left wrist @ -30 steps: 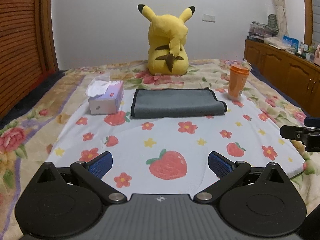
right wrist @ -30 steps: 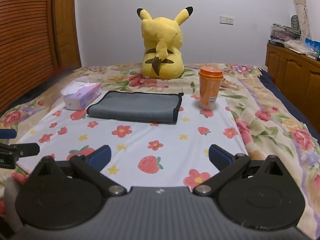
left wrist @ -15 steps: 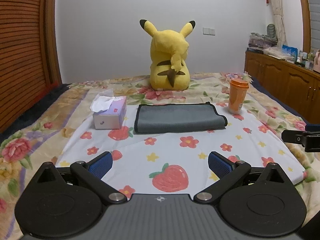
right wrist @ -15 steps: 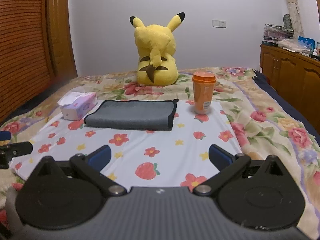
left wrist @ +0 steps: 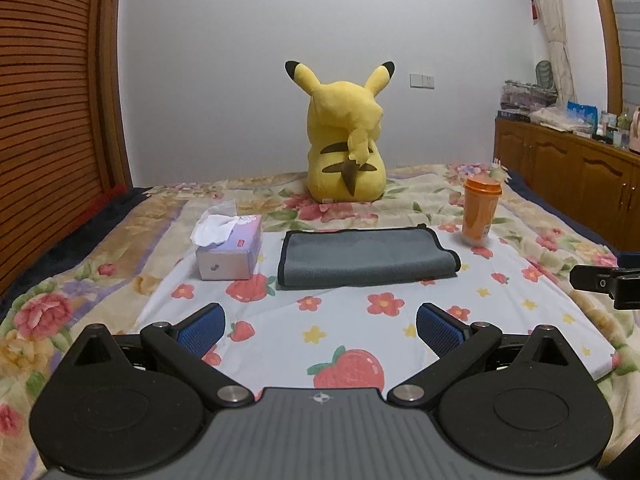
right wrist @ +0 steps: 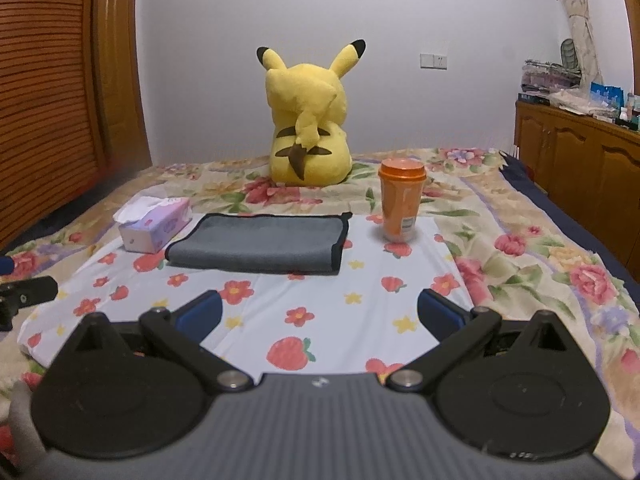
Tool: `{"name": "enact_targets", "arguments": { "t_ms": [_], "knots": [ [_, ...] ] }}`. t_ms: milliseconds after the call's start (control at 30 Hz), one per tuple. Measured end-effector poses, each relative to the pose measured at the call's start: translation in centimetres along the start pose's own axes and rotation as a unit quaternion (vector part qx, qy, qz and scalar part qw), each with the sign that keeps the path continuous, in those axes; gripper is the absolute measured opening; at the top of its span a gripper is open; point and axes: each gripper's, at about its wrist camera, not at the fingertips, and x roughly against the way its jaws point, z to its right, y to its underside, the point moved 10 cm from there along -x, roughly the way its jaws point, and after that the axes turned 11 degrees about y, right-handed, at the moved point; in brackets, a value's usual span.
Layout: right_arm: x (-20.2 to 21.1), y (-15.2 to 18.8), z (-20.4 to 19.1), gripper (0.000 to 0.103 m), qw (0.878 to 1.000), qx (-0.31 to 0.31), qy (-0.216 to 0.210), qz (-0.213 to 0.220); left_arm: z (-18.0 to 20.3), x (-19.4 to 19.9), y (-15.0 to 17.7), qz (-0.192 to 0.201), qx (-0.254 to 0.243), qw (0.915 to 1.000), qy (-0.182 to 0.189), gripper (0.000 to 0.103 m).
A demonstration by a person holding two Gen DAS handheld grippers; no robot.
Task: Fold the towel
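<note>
A grey towel with a black edge (left wrist: 366, 258) lies folded flat on the white strawberry-print cloth (left wrist: 360, 332) on the bed; it also shows in the right wrist view (right wrist: 262, 244). My left gripper (left wrist: 320, 330) is open and empty, held well short of the towel, over the cloth's near part. My right gripper (right wrist: 318, 316) is open and empty too, also well back from the towel. The right gripper's tip (left wrist: 604, 280) shows at the right edge of the left wrist view.
A tissue box (left wrist: 230, 248) stands left of the towel, an orange cup (left wrist: 480, 210) to its right. A yellow Pikachu plush (left wrist: 346, 140) sits behind. Wooden cabinets (left wrist: 572, 168) line the right wall, a slatted wooden panel (left wrist: 48, 120) the left.
Both grippers have drawn back and risen a little, so the towel, cup and plush look smaller and farther off. The towel has not moved. Both jaws stay open.
</note>
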Motion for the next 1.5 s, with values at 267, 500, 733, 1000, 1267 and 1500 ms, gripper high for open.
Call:
{"name": "enact_targets", "arguments": {
  "t_ms": [267, 500, 733, 1000, 1267, 1500],
  "knots": [
    [0.6, -0.7, 0.3, 0.103, 1.000, -0.001, 0.009, 0.026, -0.1, 0.9, -0.8, 0.026, 0.000, 0.9997, -0.003, 0.103],
    [0.9, -1.1, 0.8, 0.103, 0.999, -0.008, 0.016, 0.039, -0.4, 1.3, -1.3, 0.038, 0.004, 0.9993, -0.008, 0.103],
    [0.9, -1.2, 1.0, 0.103, 0.999, -0.011, 0.019, 0.045, -0.6, 1.3, -1.3, 0.039, 0.010, 0.9992, -0.008, 0.103],
    [1.0, -1.2, 1.1, 0.103, 0.999, -0.012, 0.020, 0.046, -0.6, 1.3, -1.3, 0.038, 0.009, 0.9992, -0.008, 0.103],
    [1.0, -1.2, 1.1, 0.103, 0.999, -0.012, 0.019, 0.047, -0.6, 1.3, -1.3, 0.038, 0.009, 0.9992, -0.008, 0.103],
    [1.0, -1.3, 1.1, 0.103, 0.999, -0.012, 0.019, 0.047, -0.6, 1.3, -1.1, 0.037, 0.008, 0.9992, -0.007, 0.103]
  ]
}}
